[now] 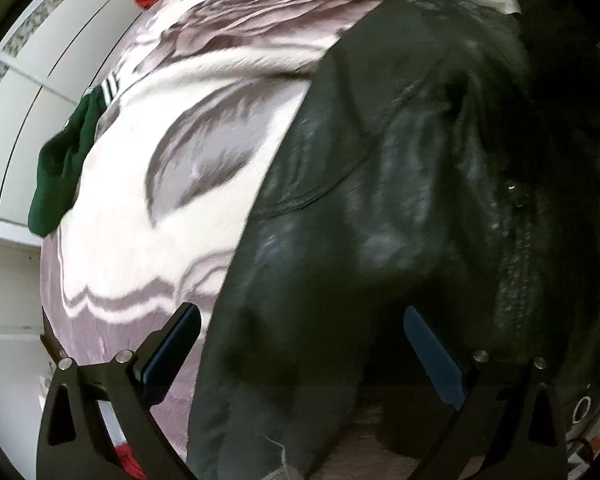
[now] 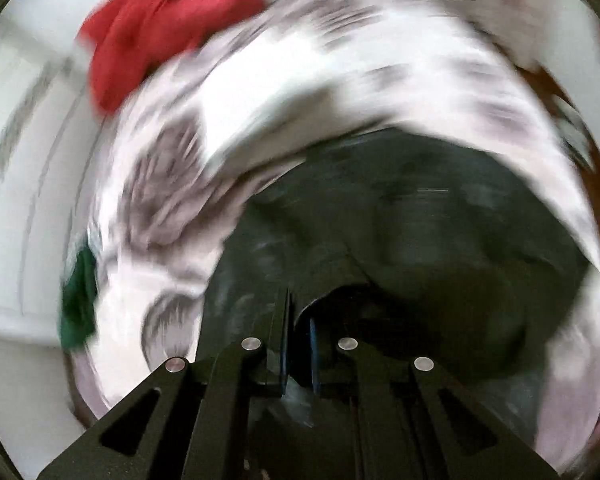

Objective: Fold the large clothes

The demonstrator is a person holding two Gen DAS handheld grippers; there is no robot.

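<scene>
lying under the open left tool (image 1: 300, 360), black jacket (image 1: 400, 200)

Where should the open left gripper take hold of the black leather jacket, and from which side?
Probably the jacket's free edge toward the flowered bedspread, coming from that side: there the leather ends in one thin border that the left gripper's wide-open jaws could pinch. The middle is a broad, smooth bulge. The right gripper is shut on dark material already.
</scene>
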